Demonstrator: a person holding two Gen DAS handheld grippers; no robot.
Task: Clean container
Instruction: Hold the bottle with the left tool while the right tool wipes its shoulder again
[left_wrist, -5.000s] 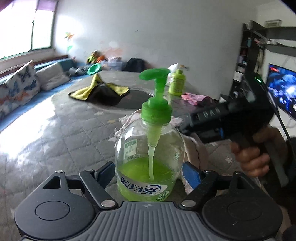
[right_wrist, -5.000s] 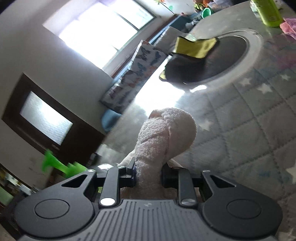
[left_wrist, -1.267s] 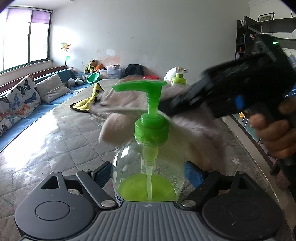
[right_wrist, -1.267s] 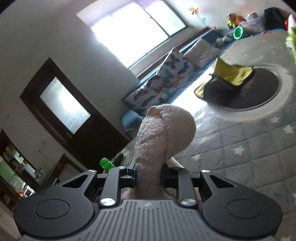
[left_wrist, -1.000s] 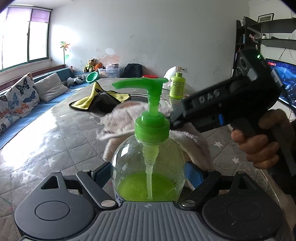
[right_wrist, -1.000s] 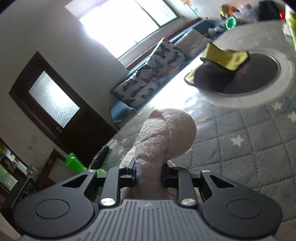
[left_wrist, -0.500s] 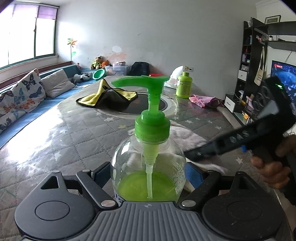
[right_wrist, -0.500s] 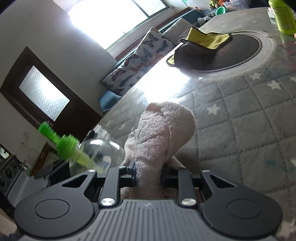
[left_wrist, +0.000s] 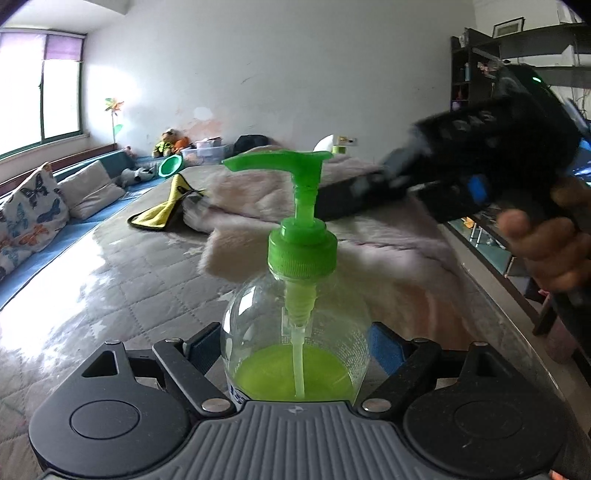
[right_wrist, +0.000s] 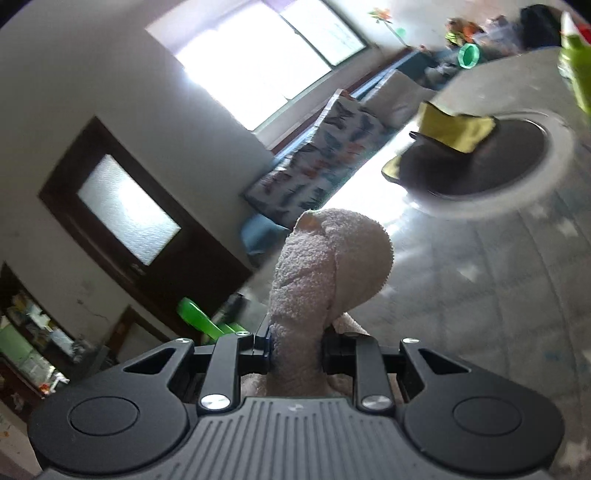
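Swung back up since half a second ago: right gripper (right_wrist: 295, 347), fingers pinching fluffy pink towel (right_wrist: 325, 273), now behind the pump. Left gripper (left_wrist: 293, 345) fingers clamped on round clear soap bottle (left_wrist: 295, 332), above the quilted counter (left_wrist: 122, 280). Wiping seemingly midway; lower glass likely left.

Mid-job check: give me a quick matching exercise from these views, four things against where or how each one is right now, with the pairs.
Things:
1. pump bottle
2. pink towel
3. yellow cloth
4. butterfly cushion

States:
A. on the bench under the window
B. clamped in the right gripper
C. draped over the table's dark round inset
D. held between the left gripper's blue pads, green liquid inside

Pairs: 1-D, 2-B, 3-C, 4-A
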